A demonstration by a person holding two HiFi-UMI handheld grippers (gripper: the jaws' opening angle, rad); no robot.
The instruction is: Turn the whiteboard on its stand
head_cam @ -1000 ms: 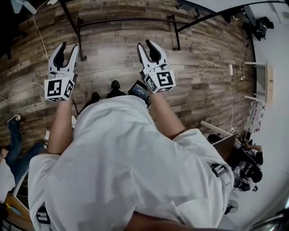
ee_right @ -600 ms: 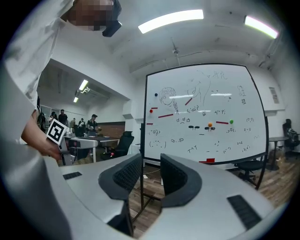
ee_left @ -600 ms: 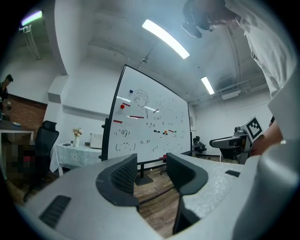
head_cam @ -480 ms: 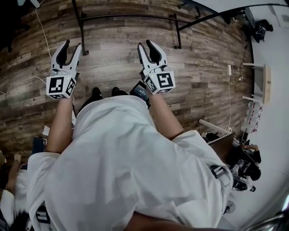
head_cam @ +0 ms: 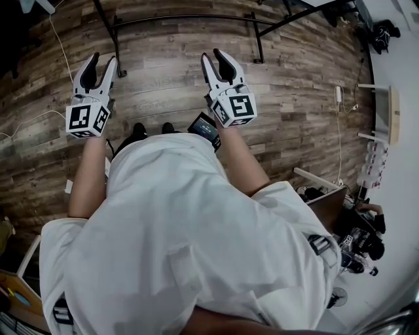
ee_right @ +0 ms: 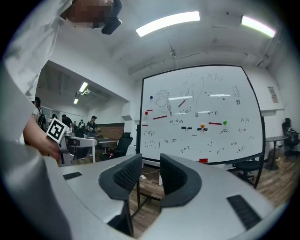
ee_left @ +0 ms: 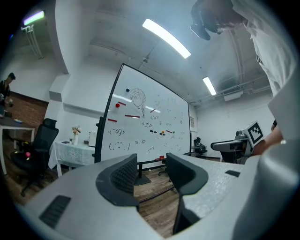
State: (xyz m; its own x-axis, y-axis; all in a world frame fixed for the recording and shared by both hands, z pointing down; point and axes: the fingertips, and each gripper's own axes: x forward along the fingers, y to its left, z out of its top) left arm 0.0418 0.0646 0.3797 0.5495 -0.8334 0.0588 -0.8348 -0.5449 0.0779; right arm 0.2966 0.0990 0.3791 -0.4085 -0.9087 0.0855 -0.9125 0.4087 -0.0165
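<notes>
The whiteboard [ee_left: 145,122], covered in scribbles and magnets, stands upright in its black frame some way ahead in the left gripper view. It fills the middle of the right gripper view as the whiteboard [ee_right: 201,117]. In the head view only the stand's black floor bars [head_cam: 183,18] show at the top. My left gripper [head_cam: 103,60] hovers level over the wood floor with its jaws slightly apart and empty. It appears again as the left gripper [ee_left: 151,161]. My right gripper [head_cam: 213,55], also the right gripper [ee_right: 150,161], is shut on nothing. Neither touches the board.
A black office chair [ee_left: 35,150] and a cloth-covered table [ee_left: 75,152] stand left of the board. Desks with several people [ee_right: 79,136] lie further left. A white cable [head_cam: 59,46] runs over the floor. White furniture [head_cam: 386,118] and a box [head_cam: 324,203] line the right side.
Both grippers have moved a little forward over the floor toward the stand's base. The person in jeans at the left edge has passed out of view.
</notes>
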